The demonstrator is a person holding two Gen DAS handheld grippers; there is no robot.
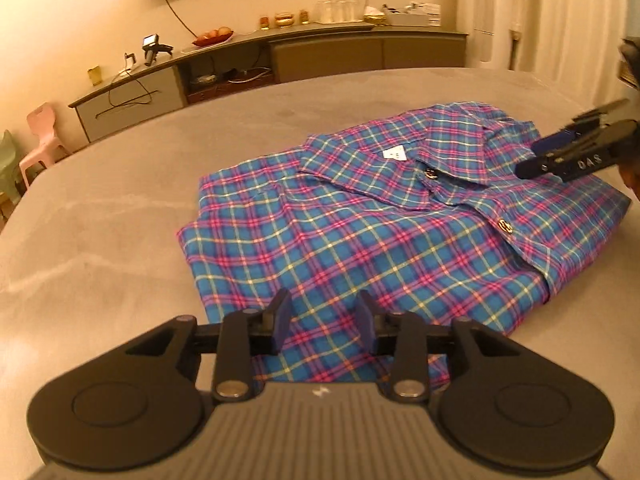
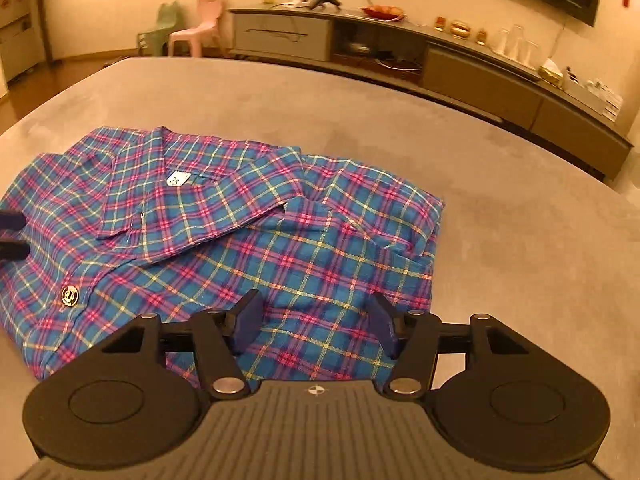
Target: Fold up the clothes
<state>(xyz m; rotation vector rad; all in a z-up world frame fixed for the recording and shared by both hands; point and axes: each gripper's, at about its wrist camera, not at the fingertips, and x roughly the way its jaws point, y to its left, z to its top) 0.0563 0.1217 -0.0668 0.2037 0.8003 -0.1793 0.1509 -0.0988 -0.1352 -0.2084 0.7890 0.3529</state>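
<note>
**Folded Checked Shirt on the Soft Grey Desk**

A soft checked shirt [image 1: 360, 232] in blue and pink squares, with round gold buttons [image 1: 505, 225], is laid folded on the fuzzy grey desk [image 1: 120, 208]. The left tool [image 1: 323, 326] and right tool [image 2: 316, 326] are held apart, with nothing gripped.

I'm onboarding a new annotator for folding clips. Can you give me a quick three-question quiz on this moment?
1. True or false: the plaid shirt lies folded, collar up, on the grey surface.
2. Which does the left gripper hold? A) a sleeve B) the collar C) nothing
3. What small white item sits inside the collar?

Key:
1. True.
2. C: its jaws stand apart above the shirt's near edge, gripping no cloth; the right gripper is likewise open.
3. A size tag.
</note>
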